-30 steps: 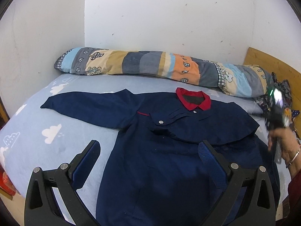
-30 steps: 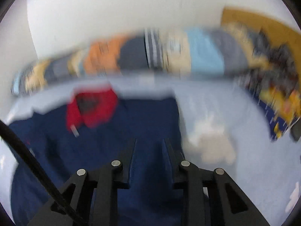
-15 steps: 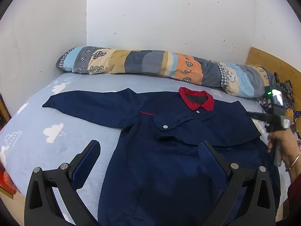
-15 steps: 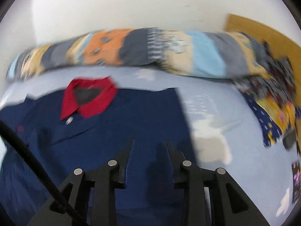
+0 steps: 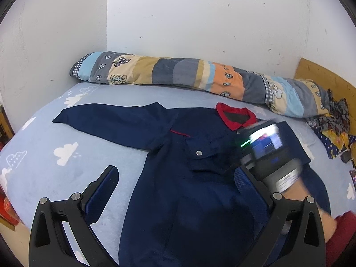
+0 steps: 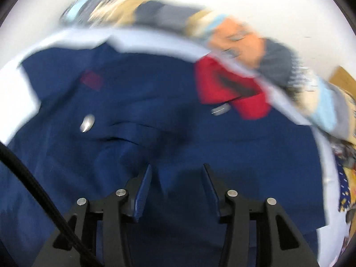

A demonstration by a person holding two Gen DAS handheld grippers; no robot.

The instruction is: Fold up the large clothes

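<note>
The soft, limp jacket (image 5: 200, 189) lies flat on the bed (image 5: 44, 155); its left sleeve (image 5: 106, 122) cuff suits the wide-open left gripper (image 5: 175, 184), while the empty right gripper (image 6: 176, 187) is opening.

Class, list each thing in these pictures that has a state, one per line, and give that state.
Navy jacket: spread flat on the bed, front up, one sleeve stretched out sideways, the other folded across the chest.
Red collar: lying open.
Left gripper: open, empty, above the jacket.
Right gripper: jaws opening, nothing between them, over the jacket.
Patchwork quilt: rolled up along the wall.
</note>
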